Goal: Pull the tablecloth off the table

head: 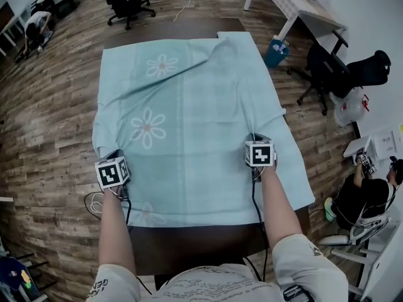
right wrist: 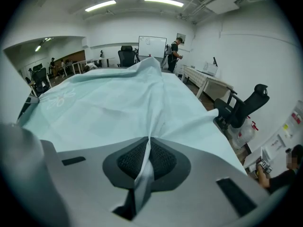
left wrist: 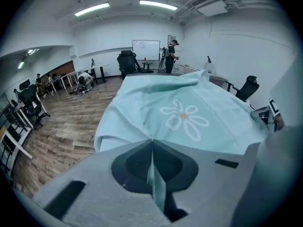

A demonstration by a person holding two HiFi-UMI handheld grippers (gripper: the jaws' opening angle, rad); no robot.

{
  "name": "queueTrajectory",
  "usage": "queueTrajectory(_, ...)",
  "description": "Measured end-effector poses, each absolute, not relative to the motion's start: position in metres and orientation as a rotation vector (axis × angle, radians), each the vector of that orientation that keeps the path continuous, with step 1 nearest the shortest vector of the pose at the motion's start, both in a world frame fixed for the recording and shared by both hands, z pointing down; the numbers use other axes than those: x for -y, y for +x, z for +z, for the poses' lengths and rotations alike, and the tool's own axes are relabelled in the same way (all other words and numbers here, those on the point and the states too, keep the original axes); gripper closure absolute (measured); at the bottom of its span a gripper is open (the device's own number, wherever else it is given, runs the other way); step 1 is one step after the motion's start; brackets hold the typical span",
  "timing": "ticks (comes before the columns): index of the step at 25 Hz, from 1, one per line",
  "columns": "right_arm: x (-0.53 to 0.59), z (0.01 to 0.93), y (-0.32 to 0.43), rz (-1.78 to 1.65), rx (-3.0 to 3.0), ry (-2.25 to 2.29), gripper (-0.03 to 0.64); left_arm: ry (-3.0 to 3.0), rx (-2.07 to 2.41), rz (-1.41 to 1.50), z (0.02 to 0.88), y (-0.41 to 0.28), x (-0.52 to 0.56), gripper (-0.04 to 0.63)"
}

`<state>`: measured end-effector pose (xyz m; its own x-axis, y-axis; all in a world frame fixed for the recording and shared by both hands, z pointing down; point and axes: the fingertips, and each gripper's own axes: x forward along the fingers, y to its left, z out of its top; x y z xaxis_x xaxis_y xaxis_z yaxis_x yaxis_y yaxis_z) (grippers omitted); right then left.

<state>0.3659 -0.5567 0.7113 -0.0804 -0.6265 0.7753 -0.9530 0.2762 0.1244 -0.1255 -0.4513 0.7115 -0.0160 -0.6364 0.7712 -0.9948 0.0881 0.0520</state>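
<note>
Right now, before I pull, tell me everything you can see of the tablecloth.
The tablecloth is thin, pale teal fabric printed with white daisies. It lies spread over the dark table, hanging off both sides, rumpled at the far right corner, leaving the near tabletop strip bare. The left gripper and right gripper each have jaws shut on a pinched fold of it, wrinkles fanning out from each pinch.
</note>
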Motion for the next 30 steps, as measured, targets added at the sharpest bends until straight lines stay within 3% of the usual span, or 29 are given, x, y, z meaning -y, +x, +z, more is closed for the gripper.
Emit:
queueTrajectory(14,0.503,0.597,0.323,0.475,2.096,1.617,0.601,1.751,1.78,0.548,0.614,-0.104,0.409,0.586)
queueTrajectory(30,0.413,0.422,0.288,0.245,2.315,1.892,0.601,2.162,1.829,0.335,0.425,-0.074,0.366,0.586)
